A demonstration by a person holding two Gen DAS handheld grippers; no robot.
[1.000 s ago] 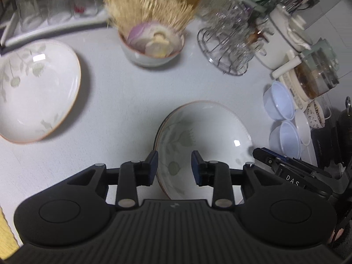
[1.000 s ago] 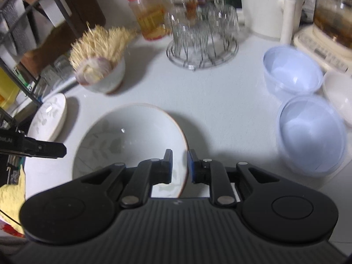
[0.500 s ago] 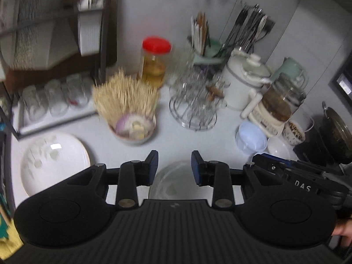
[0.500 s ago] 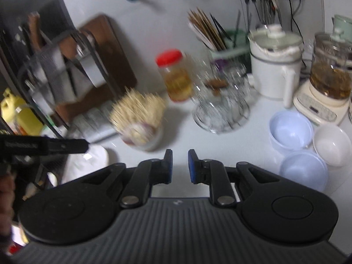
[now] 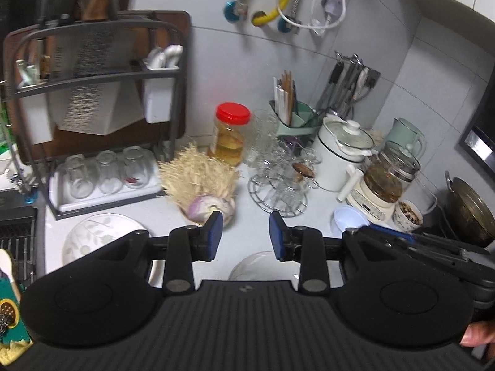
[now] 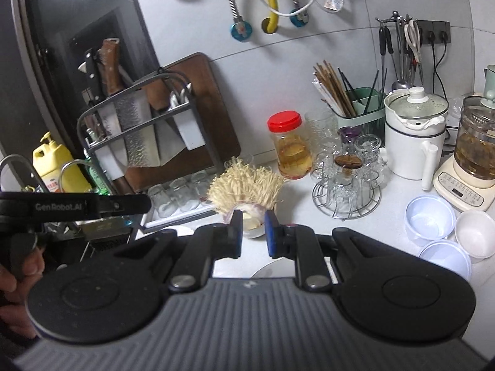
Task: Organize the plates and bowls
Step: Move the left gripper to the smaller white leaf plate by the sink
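tongs are hanging empty above the desk (image 5: 161,207), left tongs (image 5: 244,236) partly open, right tongs (image 6: 252,233) nearly closed, while the leaf-patterned plate (image 5: 92,232) is lying at ten o'clock and a bowl (image 5: 256,266) just below, probably awaiting stacking.

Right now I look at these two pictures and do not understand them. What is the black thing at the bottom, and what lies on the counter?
There is no robot here. A person holds a two-finger tool in each hand, and a camera on each tool looks along its fingers. One picture comes from the left hand-held gripper, which is open and empty. The other comes from the right hand-held gripper, which is almost shut and also empty. On the white counter are a leaf-patterned plate, a half-hidden bowl, three small bowls, a red-lidded jar and a rack of glasses.
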